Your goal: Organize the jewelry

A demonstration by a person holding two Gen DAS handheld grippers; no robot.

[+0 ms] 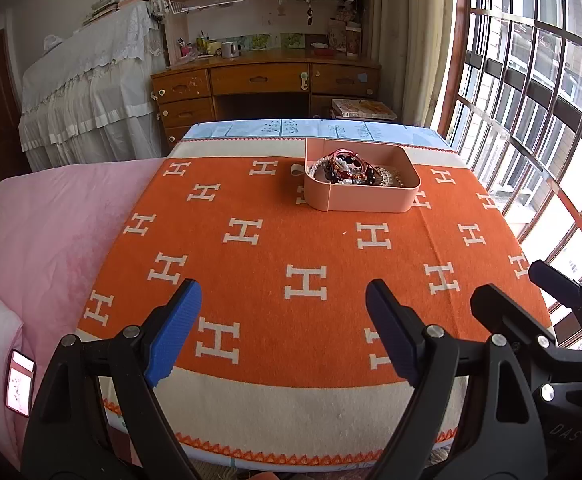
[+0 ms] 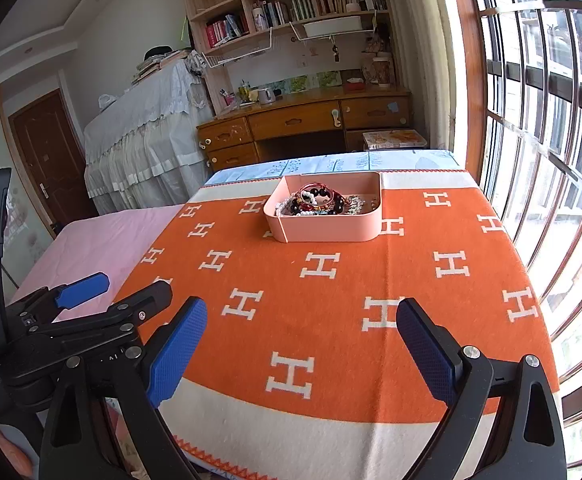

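Now both my left gripper (image 1: pixel 283 332) and right gripper (image 2: pixel 301 346) hang spread, well short of the pink tray (image 1: pixel 367 198); I'd approach its tangled bracelets (image 1: pixel 345 170) slowly, from above.

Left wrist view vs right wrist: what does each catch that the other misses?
Left wrist only: a lit phone on the pink bedding and a grey loop beside the tray. Right wrist only: the brown door in full. Both: pink tray of beaded bracelets on the orange blanket, both grippers with jaws open.
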